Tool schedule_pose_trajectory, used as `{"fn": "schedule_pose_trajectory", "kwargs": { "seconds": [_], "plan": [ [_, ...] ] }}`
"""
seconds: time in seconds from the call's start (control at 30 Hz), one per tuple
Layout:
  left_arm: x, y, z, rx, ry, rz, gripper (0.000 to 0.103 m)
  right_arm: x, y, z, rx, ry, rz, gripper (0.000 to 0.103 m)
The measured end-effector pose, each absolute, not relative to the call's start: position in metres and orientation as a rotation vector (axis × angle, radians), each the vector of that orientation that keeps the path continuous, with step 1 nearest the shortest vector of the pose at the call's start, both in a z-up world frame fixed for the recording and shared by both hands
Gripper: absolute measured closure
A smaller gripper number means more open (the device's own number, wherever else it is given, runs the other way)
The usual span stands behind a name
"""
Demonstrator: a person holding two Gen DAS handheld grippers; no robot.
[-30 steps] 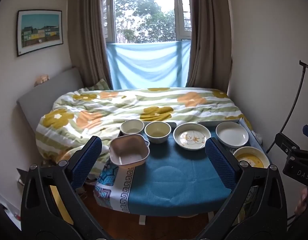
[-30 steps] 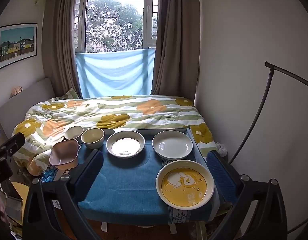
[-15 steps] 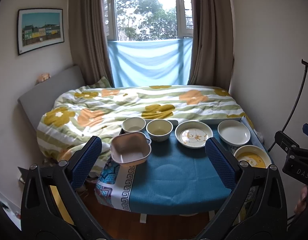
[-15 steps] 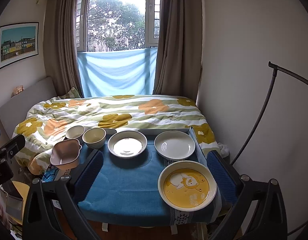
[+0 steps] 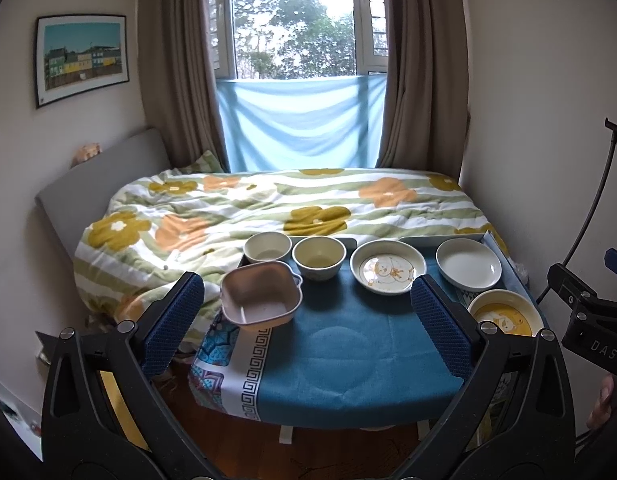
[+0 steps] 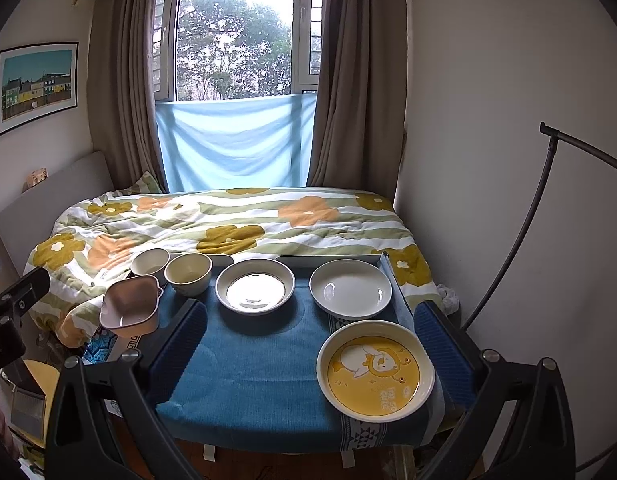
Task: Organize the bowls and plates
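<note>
On a small table with a blue cloth (image 5: 348, 356) (image 6: 248, 368) stand a pink square bowl (image 5: 260, 299) (image 6: 130, 307), two cream round bowls (image 5: 267, 246) (image 5: 319, 257) (image 6: 149, 262) (image 6: 188, 272), a deep plate with a bear print (image 5: 387, 266) (image 6: 255, 285), a plain white plate (image 5: 468, 264) (image 6: 350, 289) and a yellow duck plate (image 5: 504, 314) (image 6: 375, 370). My left gripper (image 5: 308, 320) is open and empty, held back from the table's front edge. My right gripper (image 6: 308, 340) is open and empty, above the front of the table.
A bed with a flowered quilt (image 5: 268, 208) lies right behind the table, under a window with brown curtains. A wall is close on the right, with a black curved stand (image 6: 540, 208). The pink bowl sits at the table's left edge. Wooden floor shows below.
Both views have lifted or pulled back slightly, so the table sits a little lower in frame. No dish has moved. Both grippers stay open.
</note>
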State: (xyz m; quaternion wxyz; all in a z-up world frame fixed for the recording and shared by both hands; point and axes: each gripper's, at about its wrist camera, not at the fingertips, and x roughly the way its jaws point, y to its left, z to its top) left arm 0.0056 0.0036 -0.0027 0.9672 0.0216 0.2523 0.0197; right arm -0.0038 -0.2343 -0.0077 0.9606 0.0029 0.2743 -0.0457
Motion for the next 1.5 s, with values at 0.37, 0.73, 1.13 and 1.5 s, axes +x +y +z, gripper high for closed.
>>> {"fn": "schedule_pose_trajectory", "kwargs": {
  "seconds": [0.37,0.73,1.13,1.5],
  "plan": [
    [0.0048,0.0016,-0.0038,0.039,0.513,0.041,0.001,-0.0036,-0.2356,-0.0079,0.007,0.558,-0.094,0.0],
    [0.0031,0.0021,-0.0023,0.038,0.513,0.041,0.001,-0.0037,-0.2342,-0.0071,0.008,0.558,-0.093,0.0],
    [0.0015,0.0025,-0.0021,0.039,0.515,0.044,0.001,-0.0043,-0.2347,-0.0071,0.006,0.559,-0.093,0.0],
    [0.0003,0.0021,-0.0016,0.039,0.513,0.043,0.001,-0.0064,-0.231,-0.0122,0.004,0.557,-0.094,0.0]
  ]
}}
